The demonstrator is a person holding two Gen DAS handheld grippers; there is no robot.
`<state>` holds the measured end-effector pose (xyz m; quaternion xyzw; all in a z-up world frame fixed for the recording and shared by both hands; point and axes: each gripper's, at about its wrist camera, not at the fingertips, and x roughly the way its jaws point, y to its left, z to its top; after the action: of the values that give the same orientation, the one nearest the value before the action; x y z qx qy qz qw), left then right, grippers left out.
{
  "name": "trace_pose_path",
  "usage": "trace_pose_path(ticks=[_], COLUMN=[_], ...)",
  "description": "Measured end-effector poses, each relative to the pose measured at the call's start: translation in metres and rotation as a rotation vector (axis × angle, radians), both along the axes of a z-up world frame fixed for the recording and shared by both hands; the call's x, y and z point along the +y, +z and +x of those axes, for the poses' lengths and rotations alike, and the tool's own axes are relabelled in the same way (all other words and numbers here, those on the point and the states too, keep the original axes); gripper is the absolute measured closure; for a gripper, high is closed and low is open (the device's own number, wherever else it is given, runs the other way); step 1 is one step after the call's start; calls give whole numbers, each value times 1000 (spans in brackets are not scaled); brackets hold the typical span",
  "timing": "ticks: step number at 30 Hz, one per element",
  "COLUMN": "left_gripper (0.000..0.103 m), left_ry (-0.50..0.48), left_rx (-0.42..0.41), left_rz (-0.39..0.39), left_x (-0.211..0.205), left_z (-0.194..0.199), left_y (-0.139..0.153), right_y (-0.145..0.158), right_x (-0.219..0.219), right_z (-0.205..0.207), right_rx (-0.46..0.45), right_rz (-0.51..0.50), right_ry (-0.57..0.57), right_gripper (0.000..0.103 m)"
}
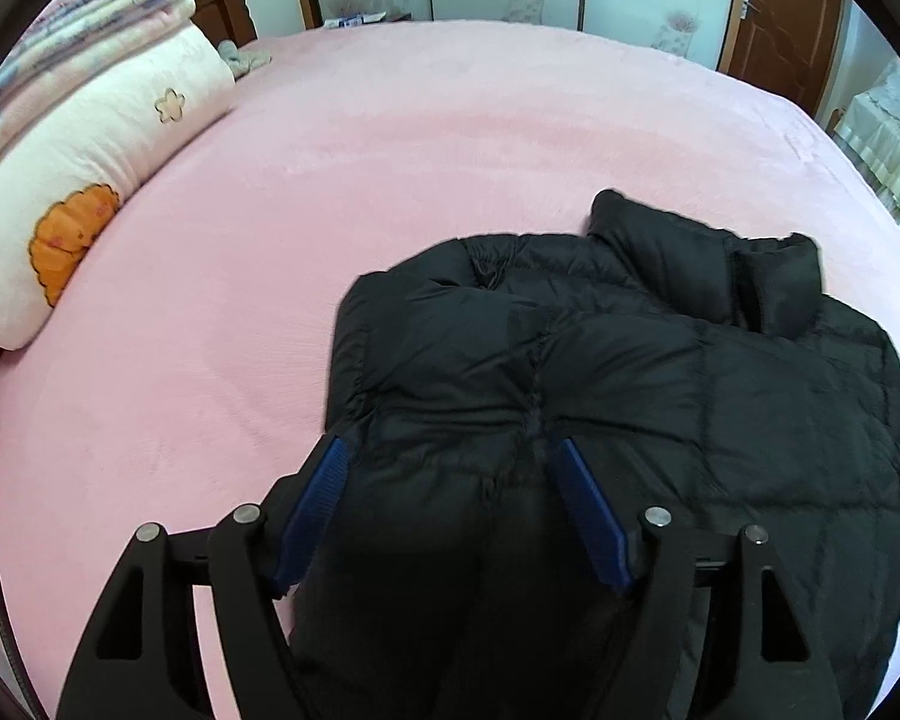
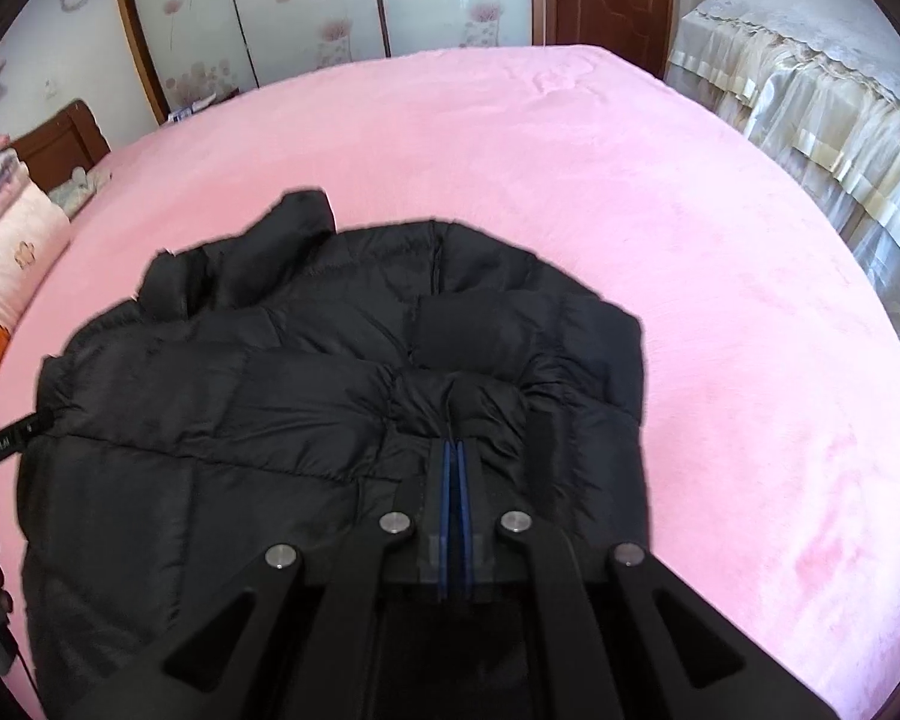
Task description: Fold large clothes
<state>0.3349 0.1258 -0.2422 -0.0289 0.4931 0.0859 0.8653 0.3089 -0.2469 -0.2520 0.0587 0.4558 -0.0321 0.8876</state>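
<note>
On the pink bed [image 1: 390,180], the black puffer jacket [image 1: 660,372] lay near the near edge, sleeves apparently folded in, a lengthwise fold judged still pending. The left hand-held gripper [image 1: 453,474] was released astride its hem; the right hand-held gripper [image 2: 453,450] was clenched on jacket fabric.

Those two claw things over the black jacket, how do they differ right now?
The left gripper has its blue pads spread wide, with a fat bulge of the black puffer jacket between them. The right gripper has its pads pressed almost together, pinching a thin fold of the jacket. Both have black arms and blue pads, and both point down at the jacket on the pink bed.
</note>
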Motion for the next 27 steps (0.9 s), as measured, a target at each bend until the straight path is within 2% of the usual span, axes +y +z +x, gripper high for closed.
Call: trace_pose_path(ticks=[6, 8, 13, 20, 27], left_gripper=[28, 24, 24, 24, 22], left_ry=[-24, -23, -9, 24, 70], left_rx=[-35, -49, -95, -114, -120], left_rz=[9, -1, -43, -68, -86], left_x=[-5, -7, -9, -3, 3], left_z=[-39, -50, -82, -116, -132], left_y=[46, 60, 94, 124, 141], right_y=[31, 40, 62, 89, 92], right_x=[-3, 1, 19, 43, 47], right_z=[-20, -25, -32, -40, -45], right_rx=[-21, -17, -1, -27, 10], right_rz=[59, 75, 85, 87, 95], right_ry=[-5, 8, 83, 152, 144], right_gripper=[100, 100, 100, 100, 100])
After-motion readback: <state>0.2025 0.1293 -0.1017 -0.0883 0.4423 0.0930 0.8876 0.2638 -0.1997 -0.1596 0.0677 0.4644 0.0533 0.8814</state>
